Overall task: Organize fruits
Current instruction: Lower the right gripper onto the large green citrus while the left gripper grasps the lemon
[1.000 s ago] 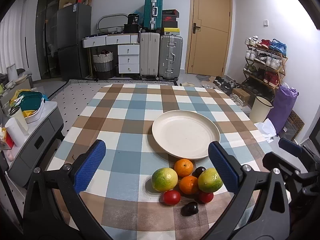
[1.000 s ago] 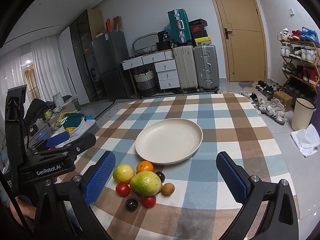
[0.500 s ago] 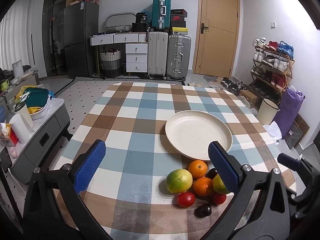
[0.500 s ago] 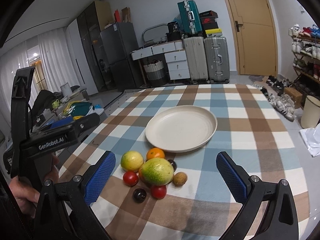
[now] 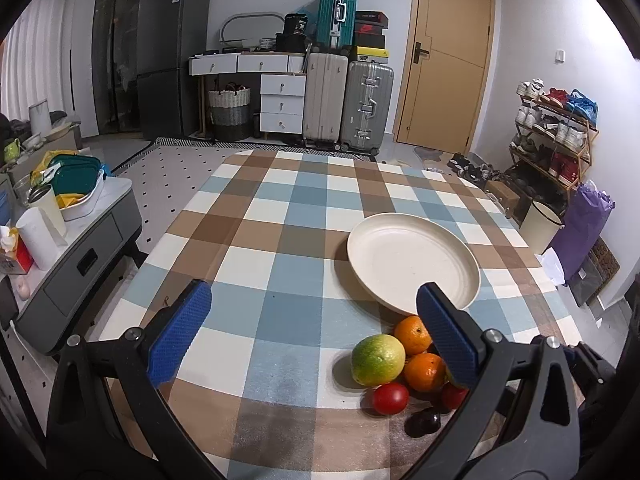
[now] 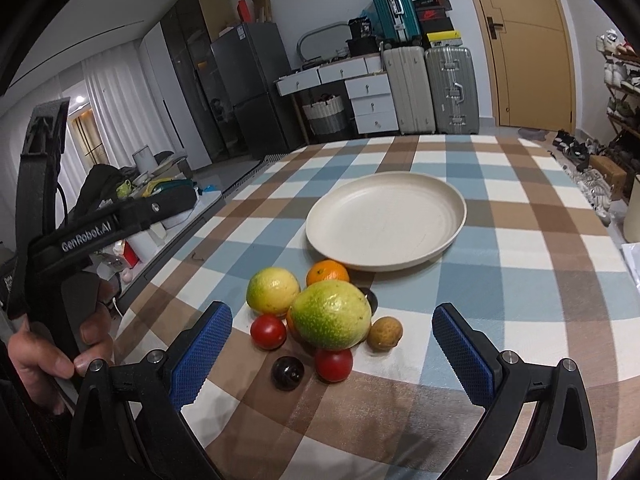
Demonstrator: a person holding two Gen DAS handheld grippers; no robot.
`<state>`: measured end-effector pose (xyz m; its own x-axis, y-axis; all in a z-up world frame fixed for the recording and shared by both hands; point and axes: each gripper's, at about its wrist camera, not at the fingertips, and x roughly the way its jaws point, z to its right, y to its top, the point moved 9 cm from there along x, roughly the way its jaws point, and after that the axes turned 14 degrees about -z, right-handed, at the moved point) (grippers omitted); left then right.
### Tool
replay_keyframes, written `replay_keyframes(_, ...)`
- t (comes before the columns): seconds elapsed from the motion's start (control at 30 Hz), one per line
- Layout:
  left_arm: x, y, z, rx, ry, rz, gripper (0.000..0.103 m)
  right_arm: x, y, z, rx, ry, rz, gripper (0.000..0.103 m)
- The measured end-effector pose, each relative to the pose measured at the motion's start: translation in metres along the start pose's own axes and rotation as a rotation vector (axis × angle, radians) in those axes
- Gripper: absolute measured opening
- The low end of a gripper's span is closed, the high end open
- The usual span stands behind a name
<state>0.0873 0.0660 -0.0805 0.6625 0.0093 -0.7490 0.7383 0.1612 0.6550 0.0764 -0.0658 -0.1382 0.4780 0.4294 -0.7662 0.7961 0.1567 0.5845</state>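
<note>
A pile of fruit lies on the checked tablecloth just in front of an empty cream plate. In the right wrist view the pile holds a big green-yellow fruit, a smaller yellow-green one, an orange, two red tomatoes, a dark round fruit and a small brown one. My right gripper stands open, its blue pads either side of the pile. My left gripper is open too, left of the fruit; its right pad hides part of the pile.
A low grey cabinet with tubs and cups stands off the table's left edge. Suitcases, white drawers, a fridge and a door line the far wall. A shoe rack and a bin stand to the right. A hand holds the left gripper's handle.
The left gripper has swung left, so plate and fruit slid to the right of its view. The right gripper has moved closer to the pile, which now looks larger between its pads.
</note>
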Motion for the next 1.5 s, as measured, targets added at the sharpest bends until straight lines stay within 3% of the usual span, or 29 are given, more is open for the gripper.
replay_keyframes(0.67, 0.042, -0.001, -0.023, -0.044, -0.008, -0.061, 0.102, 0.04, 0.004, 0.002, -0.003, 0.022, -0.066, 0.094)
replay_keyframes(0.9, 0.056, -0.003, -0.027, -0.042, -0.005, -0.085, 0.102, 0.047, 0.004, 0.001, -0.007, 0.047, -0.081, 0.079)
replay_keyframes(0.97, 0.06, -0.004, -0.027, -0.041, -0.006, -0.095, 0.102, 0.049, 0.003, 0.001, -0.008, 0.064, -0.087, 0.072)
replay_keyframes(1.03, 0.064, -0.004, -0.028, -0.041, -0.009, -0.103, 0.102, 0.05, 0.001, 0.001, -0.002, 0.088, -0.093, 0.055)
replay_keyframes(1.27, 0.077, -0.01, -0.025, -0.007, -0.059, -0.141, 0.102, 0.046, 0.003, 0.006, 0.023, 0.118, -0.071, 0.055)
replay_keyframes(1.5, 0.098, -0.024, -0.013, 0.042, -0.11, -0.232, 0.102, 0.035, 0.011, 0.009, 0.035, 0.154, -0.032, 0.055)
